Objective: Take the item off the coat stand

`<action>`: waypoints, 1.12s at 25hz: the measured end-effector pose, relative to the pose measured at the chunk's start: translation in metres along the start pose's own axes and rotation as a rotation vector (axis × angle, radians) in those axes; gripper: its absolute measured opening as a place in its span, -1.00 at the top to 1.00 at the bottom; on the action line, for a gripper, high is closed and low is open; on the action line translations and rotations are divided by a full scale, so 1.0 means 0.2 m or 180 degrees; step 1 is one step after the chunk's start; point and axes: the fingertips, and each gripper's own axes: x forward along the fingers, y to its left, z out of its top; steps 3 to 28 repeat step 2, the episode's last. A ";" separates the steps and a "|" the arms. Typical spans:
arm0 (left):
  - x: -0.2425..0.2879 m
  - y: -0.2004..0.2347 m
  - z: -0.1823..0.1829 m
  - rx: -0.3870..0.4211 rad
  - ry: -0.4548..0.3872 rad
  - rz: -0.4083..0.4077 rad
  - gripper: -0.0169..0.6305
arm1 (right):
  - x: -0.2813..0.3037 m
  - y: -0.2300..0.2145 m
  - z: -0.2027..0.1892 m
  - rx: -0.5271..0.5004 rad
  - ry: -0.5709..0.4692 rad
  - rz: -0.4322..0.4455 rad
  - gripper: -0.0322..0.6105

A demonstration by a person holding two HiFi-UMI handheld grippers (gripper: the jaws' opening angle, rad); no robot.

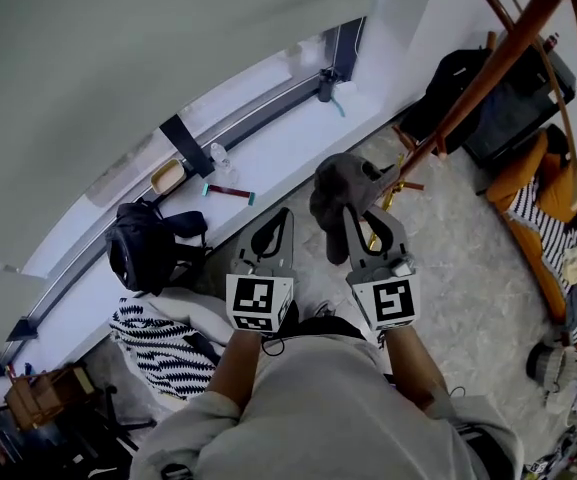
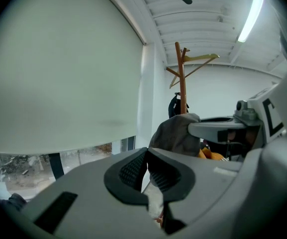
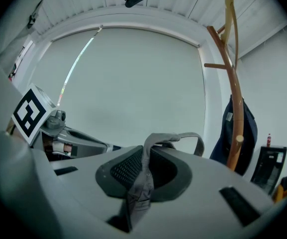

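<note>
Fingers of the right gripper (image 3: 146, 157) pinched a thin fold of the soft grey fabric cap (image 1: 338, 183), held well clear of the brown wooden coat stand (image 1: 498, 60), while the fingers of the left gripper (image 2: 145, 156) sat shut and empty, so the cap might slip free and drop.

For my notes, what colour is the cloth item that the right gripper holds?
The cloth item is plain dark grey; the head view shows it best.
</note>
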 end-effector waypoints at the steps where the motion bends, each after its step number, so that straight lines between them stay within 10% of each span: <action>1: 0.00 -0.01 -0.01 -0.0005 -0.0001 0.0006 0.92 | -0.01 0.00 -0.01 -0.0006 0.0002 0.0004 0.80; 28: 0.00 -0.01 -0.02 -0.0010 -0.0001 0.0012 0.92 | -0.01 0.00 -0.02 -0.0013 0.0003 0.0007 0.80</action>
